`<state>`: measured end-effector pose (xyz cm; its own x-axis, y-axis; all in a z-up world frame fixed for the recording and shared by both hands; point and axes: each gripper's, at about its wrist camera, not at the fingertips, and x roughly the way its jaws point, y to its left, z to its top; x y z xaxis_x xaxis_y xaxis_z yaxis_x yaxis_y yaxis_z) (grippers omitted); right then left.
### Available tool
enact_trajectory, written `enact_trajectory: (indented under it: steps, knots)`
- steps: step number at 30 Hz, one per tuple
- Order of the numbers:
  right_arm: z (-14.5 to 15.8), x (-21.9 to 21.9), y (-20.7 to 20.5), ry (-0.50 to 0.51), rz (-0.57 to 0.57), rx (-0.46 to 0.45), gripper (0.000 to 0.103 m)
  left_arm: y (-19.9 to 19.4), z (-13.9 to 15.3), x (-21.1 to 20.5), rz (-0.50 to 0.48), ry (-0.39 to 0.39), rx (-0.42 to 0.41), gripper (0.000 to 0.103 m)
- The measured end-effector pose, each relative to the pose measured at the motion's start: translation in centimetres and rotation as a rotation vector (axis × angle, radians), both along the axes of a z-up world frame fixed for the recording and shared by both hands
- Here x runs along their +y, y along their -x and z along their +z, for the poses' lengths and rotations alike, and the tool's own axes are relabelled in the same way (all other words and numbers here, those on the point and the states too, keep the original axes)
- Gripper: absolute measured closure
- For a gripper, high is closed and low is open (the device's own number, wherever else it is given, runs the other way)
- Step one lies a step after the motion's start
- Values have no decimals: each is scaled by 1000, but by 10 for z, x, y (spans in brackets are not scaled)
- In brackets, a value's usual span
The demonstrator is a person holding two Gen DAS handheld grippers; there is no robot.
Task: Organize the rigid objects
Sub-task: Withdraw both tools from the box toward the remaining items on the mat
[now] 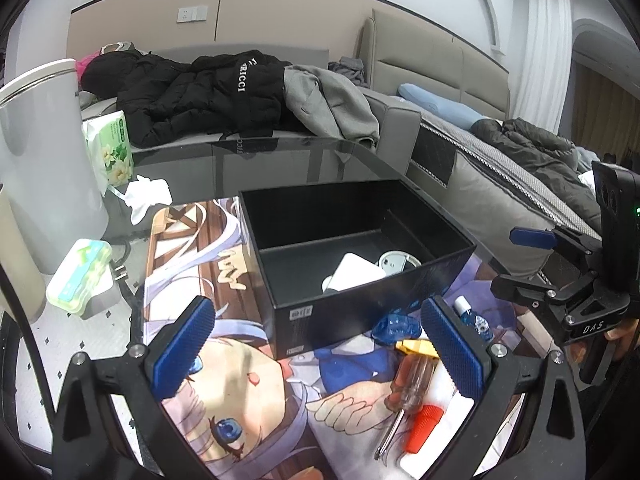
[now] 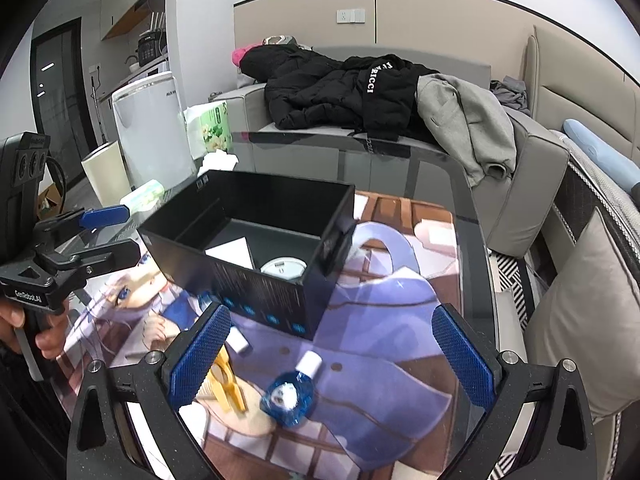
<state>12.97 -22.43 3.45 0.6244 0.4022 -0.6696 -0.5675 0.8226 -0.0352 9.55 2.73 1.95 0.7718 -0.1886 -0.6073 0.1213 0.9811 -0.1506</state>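
Observation:
A black divided box (image 1: 360, 240) (image 2: 248, 240) stands on a printed mat on a glass table. Its near compartment holds a white flat block (image 1: 356, 272) (image 2: 234, 254) and a round white disc (image 1: 394, 262) (image 2: 282, 268). My left gripper (image 1: 320, 348) is open over the mat in front of the box, nothing between its pads. Beside its right pad lie a screwdriver with a clear handle (image 1: 404, 388), an orange cap (image 1: 424, 428) and a blue plastic piece (image 1: 394, 326). My right gripper (image 2: 332, 352) is open above a small blue bottle with a white cap (image 2: 290, 392). A yellow clip (image 2: 230, 384) lies by its left pad.
A white bin (image 1: 48, 152) (image 2: 156, 132), a tissue pack (image 1: 112, 148) (image 2: 212, 126) and a green case (image 1: 80, 276) stand left of the mat. A sofa with jackets (image 1: 208, 92) (image 2: 360, 84) lies behind the table, a bed (image 1: 500, 152) to the right.

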Motion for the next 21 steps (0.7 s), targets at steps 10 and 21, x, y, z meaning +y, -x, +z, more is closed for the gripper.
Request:
enact_trajectory:
  steps: [10, 21]
  knots:
    - [-10, -7, 4, 38, 4, 21, 0, 5, -10, -19, -58, -59, 37, 0]
    - [-23, -8, 8, 79, 13, 48, 0, 9, -25, -28, -135, -86, 112, 0]
